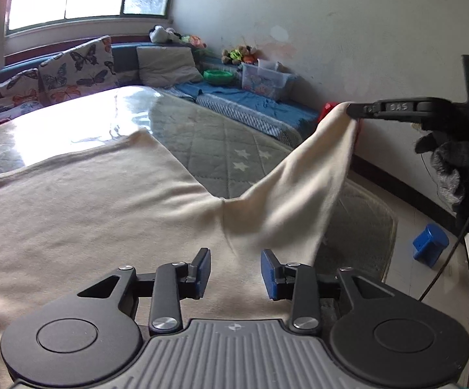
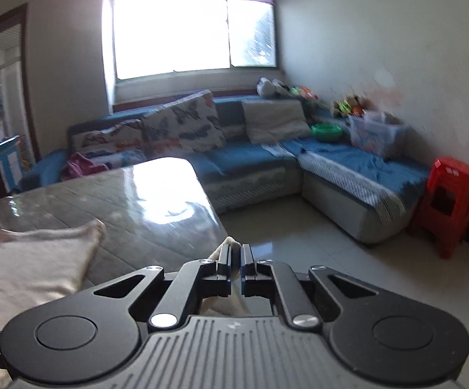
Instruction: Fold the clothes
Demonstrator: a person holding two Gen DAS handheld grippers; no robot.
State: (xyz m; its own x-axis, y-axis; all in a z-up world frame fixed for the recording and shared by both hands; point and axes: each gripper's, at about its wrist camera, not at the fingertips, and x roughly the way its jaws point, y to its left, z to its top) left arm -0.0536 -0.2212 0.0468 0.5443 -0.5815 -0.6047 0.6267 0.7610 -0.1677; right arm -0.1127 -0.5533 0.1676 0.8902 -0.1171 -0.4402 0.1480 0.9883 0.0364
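Observation:
A cream garment (image 1: 88, 207) lies spread over the quilted green table cover (image 1: 221, 142). Its right sleeve (image 1: 302, 188) is lifted and stretched up to the right, off the table's edge. My right gripper (image 1: 353, 110) is shut on the sleeve's end, which also shows as a cream tip between the jaws of the same gripper (image 2: 235, 254) in the right wrist view. My left gripper (image 1: 235, 272) hovers open just above the garment's body, nothing between its blue pads (image 1: 204, 270). In the right wrist view the cream garment (image 2: 36, 259) lies at the lower left.
A blue corner sofa (image 2: 348, 165) with butterfly cushions (image 2: 182, 126), a grey pillow, a green bowl (image 2: 327, 131) and a clear toy box (image 2: 375, 136) lines the far wall. A red plastic stool (image 2: 448, 204) stands by the wall. A blue object (image 1: 429, 244) lies on the tiled floor.

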